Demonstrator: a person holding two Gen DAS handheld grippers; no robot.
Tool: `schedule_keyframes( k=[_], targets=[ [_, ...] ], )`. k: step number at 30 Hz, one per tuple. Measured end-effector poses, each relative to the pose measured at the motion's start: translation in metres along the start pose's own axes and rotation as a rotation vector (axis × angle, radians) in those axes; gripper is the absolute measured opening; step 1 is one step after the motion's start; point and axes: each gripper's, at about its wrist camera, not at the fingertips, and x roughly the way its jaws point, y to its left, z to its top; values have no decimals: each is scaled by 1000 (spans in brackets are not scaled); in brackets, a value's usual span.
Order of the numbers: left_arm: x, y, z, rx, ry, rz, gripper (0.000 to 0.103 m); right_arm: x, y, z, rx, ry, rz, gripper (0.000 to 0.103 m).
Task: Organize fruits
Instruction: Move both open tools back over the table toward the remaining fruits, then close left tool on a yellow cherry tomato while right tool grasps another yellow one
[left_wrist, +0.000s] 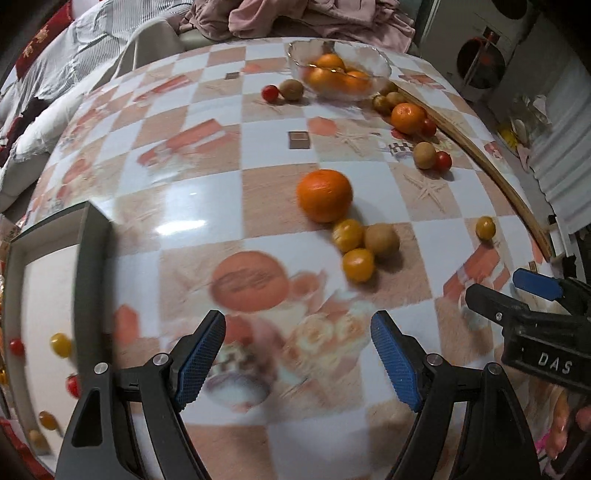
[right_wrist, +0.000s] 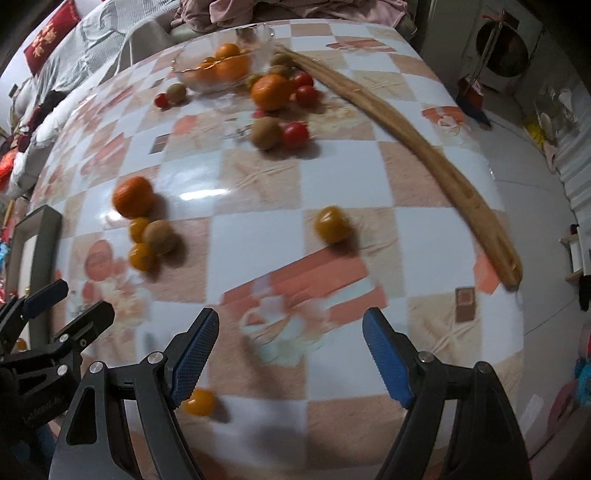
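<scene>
Both tongs empty, fingers spread wide. Left tongs hover over bare bench; right tongs likewise, off to the left pair's right side.

Fruit is scattered ahead of both. Nearest the left tongs, straight ahead and slightly right: a mandarin touching a cluster of two yellow cherry tomatoes and a small brown kiwi-like fruit. Lone yellow tomato lies dead ahead of the right tongs; another yellow one sits just beside its left finger. Far ahead: glass bowl already holding mandarins, more loose fruit beside it. Grey-rimmed tray left of the left tongs holds small tomatoes.

Handling, judged: mandarin is light, firm-ish, round, so it rolls; grip across the widest middle. Cherry tomatoes have smooth skin and are easily crushed, so pinch gently at the equator. Glossy bench probably lets fruit skid.
</scene>
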Motion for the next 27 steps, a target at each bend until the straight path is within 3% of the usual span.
schedule_keyframes(
  k=[14, 18, 22, 24, 27],
  targets=[
    [24, -19, 22, -37, 20, 36, 82, 19, -7, 36, -44, -45, -13, 71],
    [23, -21, 26, -46, 15, 60, 69, 20, -7, 42, -55, -55, -18, 59],
    [22, -21, 27, -54, 14, 61, 59, 19, -7, 47, -60, -55, -30, 33],
    [21, -22, 28, -48, 11, 40, 45, 18, -10, 48, -52, -58, -27, 26],
    [20, -26, 29, -29, 11, -13, 23, 16, -17, 45, -19, -49, 30, 26]
  ],
)
